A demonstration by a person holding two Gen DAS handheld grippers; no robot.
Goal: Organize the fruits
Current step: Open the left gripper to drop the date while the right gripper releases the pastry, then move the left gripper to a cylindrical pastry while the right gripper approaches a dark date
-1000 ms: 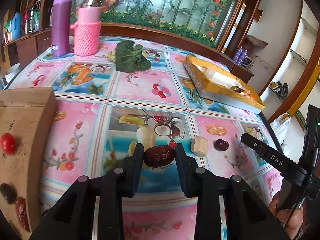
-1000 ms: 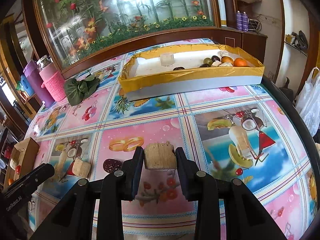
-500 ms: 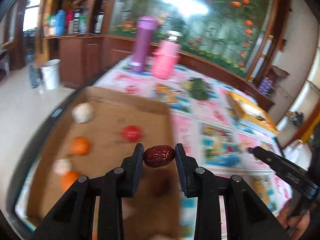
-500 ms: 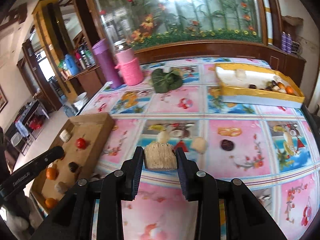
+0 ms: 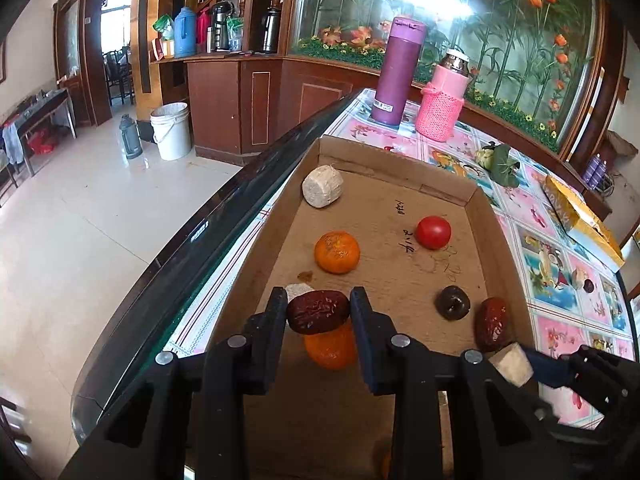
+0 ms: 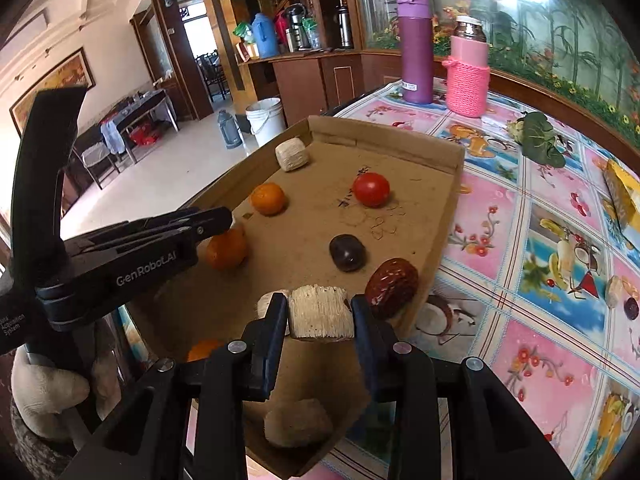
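Observation:
My left gripper (image 5: 319, 305) is shut on a wrinkled red date (image 5: 316, 313), held over the near end of the brown cardboard tray (image 5: 400, 156). Below lie two oranges (image 5: 337, 252), a tomato (image 5: 433, 232), a dark plum (image 5: 452, 302), another red date (image 5: 491, 324) and a pale chunk (image 5: 322, 186). My right gripper (image 6: 320, 304) is shut on a pale fibrous chunk (image 6: 321, 314) above the tray's (image 6: 384, 140) near right corner. The left gripper (image 6: 218, 222) reaches in from the left above an orange (image 6: 226, 248). Another pale chunk (image 6: 298, 422) lies under my right fingers.
The tray sits by the table's dark left edge (image 5: 200, 232), with floor beyond. A purple flask (image 5: 396, 72), a pink knitted bottle (image 5: 440, 108) and a green leaf bundle (image 5: 500, 162) stand behind. A yellow box (image 5: 580, 216) is far right. A pale chunk (image 6: 614, 290) and a dark fruit (image 6: 632, 308) lie on the cloth.
Both grippers have swung left from the middle of the table to above the cardboard tray, each still holding its piece. The right gripper has also rolled.

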